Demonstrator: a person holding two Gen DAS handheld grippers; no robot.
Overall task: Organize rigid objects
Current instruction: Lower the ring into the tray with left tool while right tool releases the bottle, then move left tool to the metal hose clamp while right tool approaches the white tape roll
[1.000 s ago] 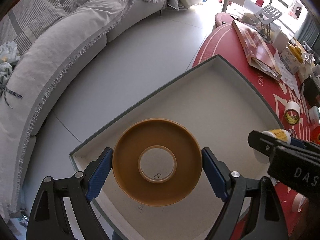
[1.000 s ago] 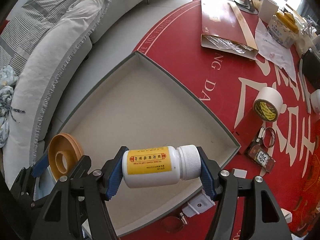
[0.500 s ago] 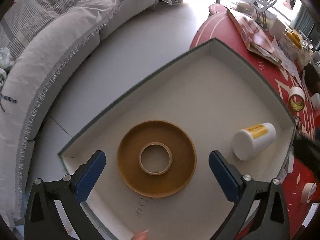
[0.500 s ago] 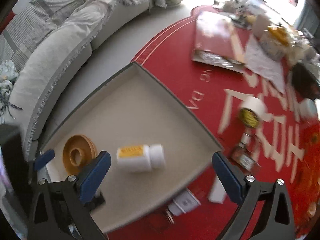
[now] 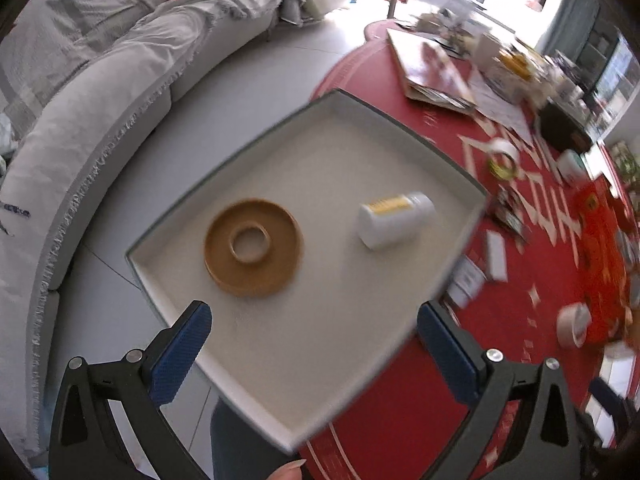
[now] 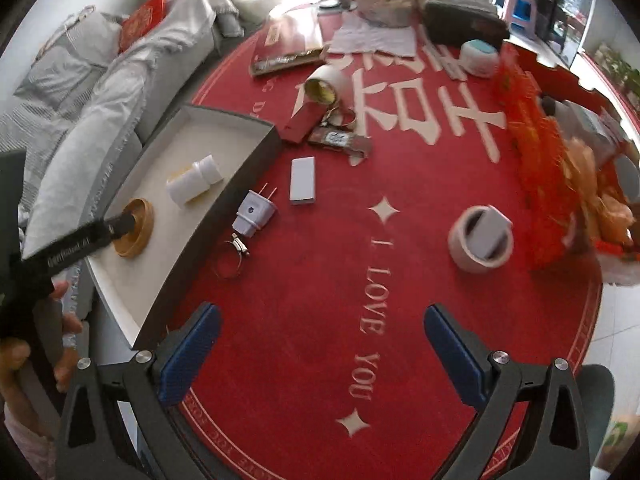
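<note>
Right wrist view alone shows the plug (image 6: 255, 215); both hand-held grippers (image 5: 312, 356) (image 6: 320, 356) gape empty.

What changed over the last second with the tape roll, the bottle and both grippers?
Both grippers let go. The left gripper released the brown tape roll and the right gripper the white bottle; both now lie in the box. Both sets of fingers stand wide and empty, pulled back; the right one swung over the red table. The box and table clutter stayed put.

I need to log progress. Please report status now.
Both hand-held grippers, left and right, open, empty. Brown ring and white bottle in tray. Nothing blocking.
</note>
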